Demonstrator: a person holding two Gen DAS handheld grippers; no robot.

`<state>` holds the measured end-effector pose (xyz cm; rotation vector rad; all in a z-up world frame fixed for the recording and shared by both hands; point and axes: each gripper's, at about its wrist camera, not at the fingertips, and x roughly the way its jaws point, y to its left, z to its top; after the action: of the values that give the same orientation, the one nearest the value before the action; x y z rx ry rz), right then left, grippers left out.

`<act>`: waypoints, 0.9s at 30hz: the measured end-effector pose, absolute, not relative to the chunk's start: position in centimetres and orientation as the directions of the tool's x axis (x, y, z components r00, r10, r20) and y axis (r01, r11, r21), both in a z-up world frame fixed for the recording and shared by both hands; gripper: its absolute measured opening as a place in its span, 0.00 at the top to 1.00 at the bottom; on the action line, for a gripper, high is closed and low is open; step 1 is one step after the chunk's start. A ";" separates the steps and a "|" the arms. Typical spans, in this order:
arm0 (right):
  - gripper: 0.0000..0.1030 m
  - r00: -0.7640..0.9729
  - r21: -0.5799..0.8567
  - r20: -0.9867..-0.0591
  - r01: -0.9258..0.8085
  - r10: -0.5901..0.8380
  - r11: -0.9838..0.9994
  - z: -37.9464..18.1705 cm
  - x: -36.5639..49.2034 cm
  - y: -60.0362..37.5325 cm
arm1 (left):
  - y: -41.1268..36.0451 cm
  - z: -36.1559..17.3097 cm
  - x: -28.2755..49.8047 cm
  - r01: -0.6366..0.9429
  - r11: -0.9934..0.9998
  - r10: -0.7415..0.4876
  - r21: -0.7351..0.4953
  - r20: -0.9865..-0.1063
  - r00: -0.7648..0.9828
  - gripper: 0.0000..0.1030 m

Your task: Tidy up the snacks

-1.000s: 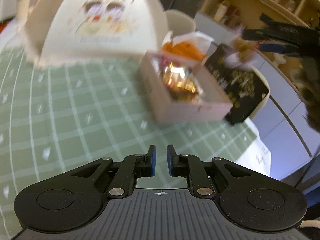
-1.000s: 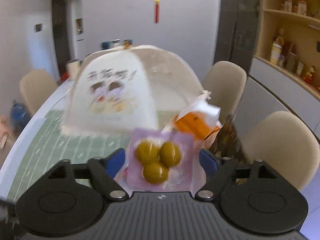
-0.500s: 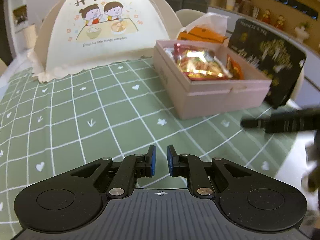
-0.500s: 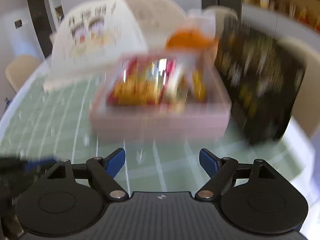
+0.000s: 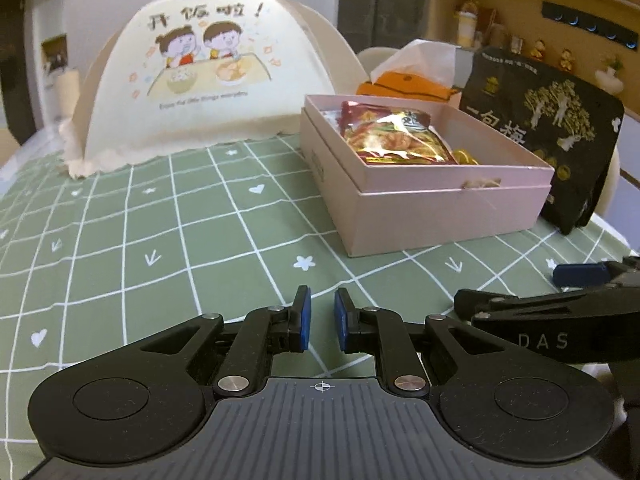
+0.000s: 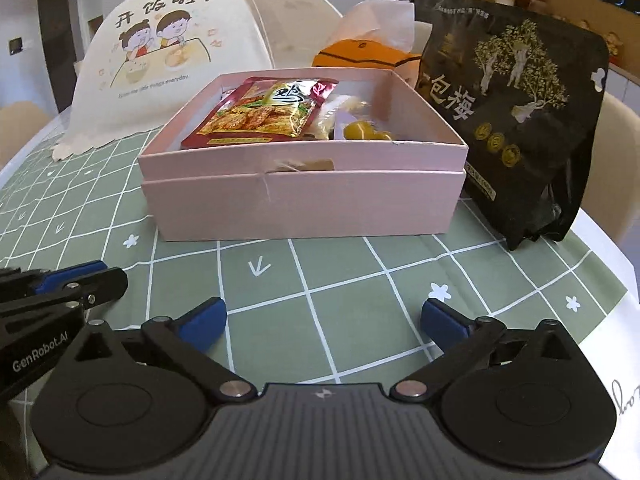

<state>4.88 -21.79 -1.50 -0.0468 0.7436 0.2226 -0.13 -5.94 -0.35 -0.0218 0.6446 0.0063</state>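
The pink box (image 6: 304,200) stands on the green checked tablecloth (image 6: 340,276). Inside it lie a red snack packet (image 6: 264,114) and a pouch of yellow-green fruits (image 6: 362,130). A black plum bag (image 6: 516,116) leans just right of the box, touching it. In front of the box, the right gripper (image 6: 323,319) has just been opening and is released, empty; the left gripper (image 5: 321,318) is clenched on nothing.

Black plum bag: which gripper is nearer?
Right. The right gripper sits just in front of the black plum bag; the left gripper is farther left, past the pink box.
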 end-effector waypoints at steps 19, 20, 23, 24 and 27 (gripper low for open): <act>0.00 0.749 0.037 -0.628 -0.242 0.211 0.970 -1.8 4.3 -22.3 | -7.6 -0.3 -0.4 -0.003 0.995 0.061 0.098 -0.592 0.804 0.86; 0.00 0.749 0.037 -0.628 -0.242 0.211 0.970 -1.8 4.3 -22.3 | -7.6 -0.3 -0.4 -0.003 0.995 0.060 0.096 -0.592 0.804 0.86; 0.00 0.749 0.037 -0.628 -0.242 0.211 0.970 -1.8 4.3 -22.3 | -7.5 -0.3 -0.4 -0.003 0.996 0.055 0.089 -0.593 0.803 0.86; 0.00 0.749 0.037 -0.628 -0.242 0.211 0.970 -1.8 4.3 -22.3 | -7.5 -0.3 -0.4 -0.002 0.996 0.055 0.089 -0.593 0.804 0.86; 0.00 0.749 0.037 -0.628 -0.242 0.210 0.970 -1.8 4.3 -22.3 | -7.4 -0.3 -0.4 -0.003 0.997 0.051 0.082 -0.593 0.803 0.86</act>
<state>4.27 -22.26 -1.83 -0.0479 0.6805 0.2472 -0.38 -7.41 -0.31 0.0782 0.6376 0.0290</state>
